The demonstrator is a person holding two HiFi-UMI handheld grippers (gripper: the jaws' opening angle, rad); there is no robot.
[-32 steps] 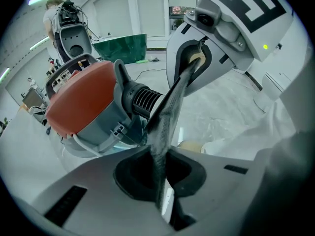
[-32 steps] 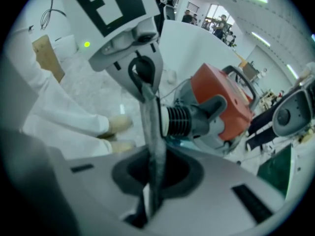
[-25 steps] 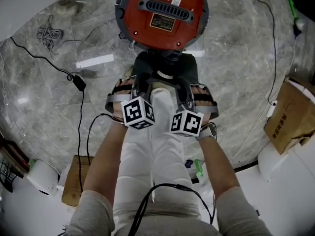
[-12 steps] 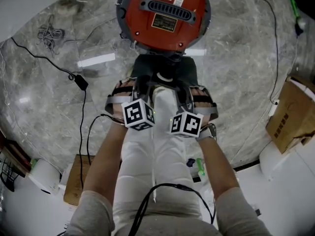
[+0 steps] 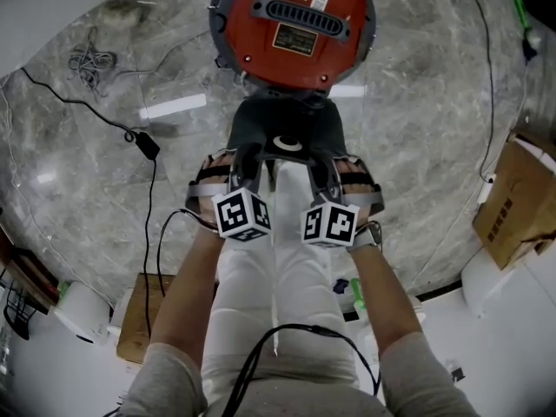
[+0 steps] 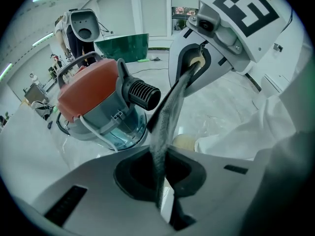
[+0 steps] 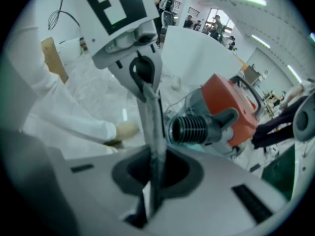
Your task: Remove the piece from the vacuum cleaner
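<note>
Above the floor, in front of the red vacuum cleaner, pinching the dark flat piece by opposite edges in the closed jaws of the left gripper and right gripper.

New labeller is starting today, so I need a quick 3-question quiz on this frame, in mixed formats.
1. True or false: only the left tongs grip the dark piece.
2. In the head view, what lies on the floor left of the vacuum cleaner? A) a black cable B) a broom C) a bucket
3. Fill in: the vacuum cleaner's top is ___.

Key
1. False. The right tongs are shut on the dark piece too, and it spans between both.
2. A
3. red
</note>
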